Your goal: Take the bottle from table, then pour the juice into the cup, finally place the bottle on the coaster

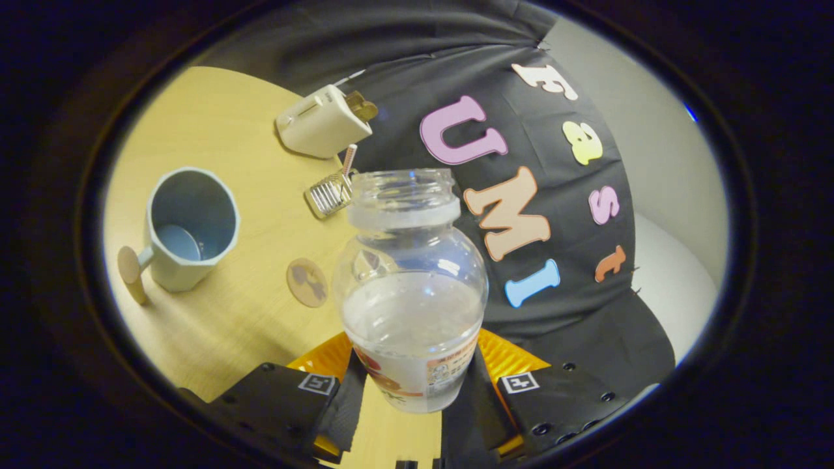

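Gripper (412,391) clamped on uncapped juice bottle (410,286), both fingers pressing its labelled base. Cup (189,228), coaster (307,282) beyond, on wooden table (247,326).

Bottle (412,293) between the claw (415,391) fingers, coaster (307,282) just left, cup (189,228) farther left on the table (228,326).
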`<state>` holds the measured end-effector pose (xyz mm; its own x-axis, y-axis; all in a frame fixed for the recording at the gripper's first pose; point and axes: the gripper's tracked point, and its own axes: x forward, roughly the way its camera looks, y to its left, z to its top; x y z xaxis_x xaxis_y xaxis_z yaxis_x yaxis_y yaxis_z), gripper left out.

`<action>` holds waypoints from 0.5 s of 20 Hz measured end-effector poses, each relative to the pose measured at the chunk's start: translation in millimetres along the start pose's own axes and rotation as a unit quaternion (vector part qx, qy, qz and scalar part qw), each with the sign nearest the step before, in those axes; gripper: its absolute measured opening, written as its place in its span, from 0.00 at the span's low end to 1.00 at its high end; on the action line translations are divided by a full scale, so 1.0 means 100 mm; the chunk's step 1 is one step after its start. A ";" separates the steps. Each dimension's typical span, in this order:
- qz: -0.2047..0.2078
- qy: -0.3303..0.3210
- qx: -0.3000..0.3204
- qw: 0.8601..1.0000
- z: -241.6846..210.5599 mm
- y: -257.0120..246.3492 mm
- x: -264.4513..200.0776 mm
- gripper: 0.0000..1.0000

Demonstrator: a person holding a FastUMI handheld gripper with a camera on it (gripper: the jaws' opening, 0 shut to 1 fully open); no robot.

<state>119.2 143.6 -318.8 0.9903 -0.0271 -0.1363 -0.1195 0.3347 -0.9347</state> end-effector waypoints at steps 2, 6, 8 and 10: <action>0.001 -0.008 -0.025 1.000 0.02 0.05 -0.02 0.77; 0.000 -0.015 -0.072 0.997 0.04 0.12 -0.02 0.77; -0.008 -0.020 -0.100 0.995 0.07 0.11 -0.01 0.77; -0.012 -0.024 -0.119 0.992 0.09 0.09 -0.01 0.76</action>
<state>118.3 155.1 -323.7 0.9946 0.0138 -0.1033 -0.1041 0.1016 -0.9894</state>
